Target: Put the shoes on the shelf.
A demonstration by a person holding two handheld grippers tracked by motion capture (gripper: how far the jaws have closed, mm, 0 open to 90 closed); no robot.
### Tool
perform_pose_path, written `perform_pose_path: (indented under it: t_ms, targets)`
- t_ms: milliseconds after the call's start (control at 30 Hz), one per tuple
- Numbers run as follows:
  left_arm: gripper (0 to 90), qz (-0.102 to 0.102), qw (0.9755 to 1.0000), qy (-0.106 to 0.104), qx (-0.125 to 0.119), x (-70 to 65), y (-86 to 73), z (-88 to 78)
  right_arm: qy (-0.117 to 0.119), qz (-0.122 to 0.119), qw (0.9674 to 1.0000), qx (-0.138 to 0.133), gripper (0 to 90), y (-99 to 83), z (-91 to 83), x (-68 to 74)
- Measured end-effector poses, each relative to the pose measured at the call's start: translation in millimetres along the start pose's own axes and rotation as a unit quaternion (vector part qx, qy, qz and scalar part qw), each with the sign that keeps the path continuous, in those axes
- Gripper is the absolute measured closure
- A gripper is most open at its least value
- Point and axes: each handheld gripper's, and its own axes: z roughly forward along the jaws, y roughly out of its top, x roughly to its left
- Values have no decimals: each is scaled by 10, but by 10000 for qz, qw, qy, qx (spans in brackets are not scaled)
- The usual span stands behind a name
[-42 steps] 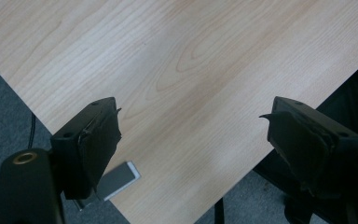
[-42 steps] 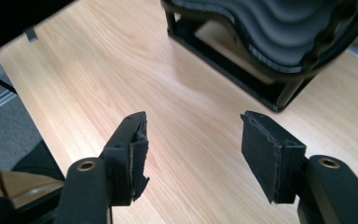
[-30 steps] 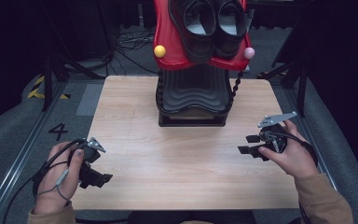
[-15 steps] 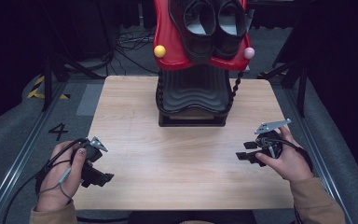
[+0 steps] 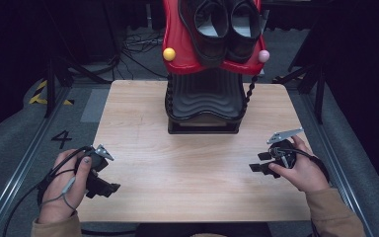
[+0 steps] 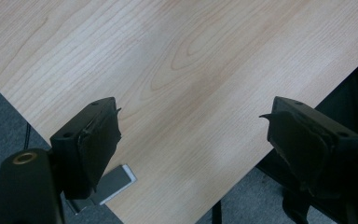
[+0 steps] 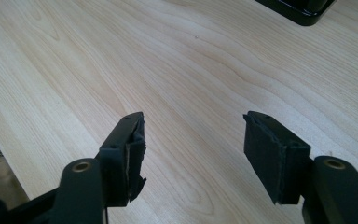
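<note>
In the high view, the left hand (image 5: 66,185) is seen resting at the near left corner of the wooden table (image 5: 187,163), wrapped around the left gripper (image 5: 109,187), whose jaws are pointed toward the table's near middle. The right hand (image 5: 301,170) is held over the right side of the table, and the right gripper (image 5: 259,162) is carried in it with its jaws directed leftward across the board. In the left gripper view, the left gripper (image 6: 193,140) is shown with its jaws spread wide apart and nothing between them; bare wood and the table's edge are seen beyond them, with grey floor below. In the right gripper view, the right gripper (image 7: 193,140) is likewise shown parted, with empty wood grain between its pads. The nearest things are found at the far middle of the table: a black ribbed stand (image 5: 205,101) is set upright there, and a red tray (image 5: 187,54) is carried on top of it, in which a pair of black shoes (image 5: 224,27) is held side by side. The stand is well apart from both grippers, ahead and to the right of the left one and ahead and to the left of the right one. A corner of the stand's base (image 7: 303,11) is caught at the top of the right gripper view.
</note>
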Motion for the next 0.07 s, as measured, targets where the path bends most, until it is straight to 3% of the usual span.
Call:
perform_pose_path:
  t_ms: [67]
  targets:
    - [176,-27,10000,-39,-10,0,1,2,-15,-43,10000,10,385,-9,15,3]
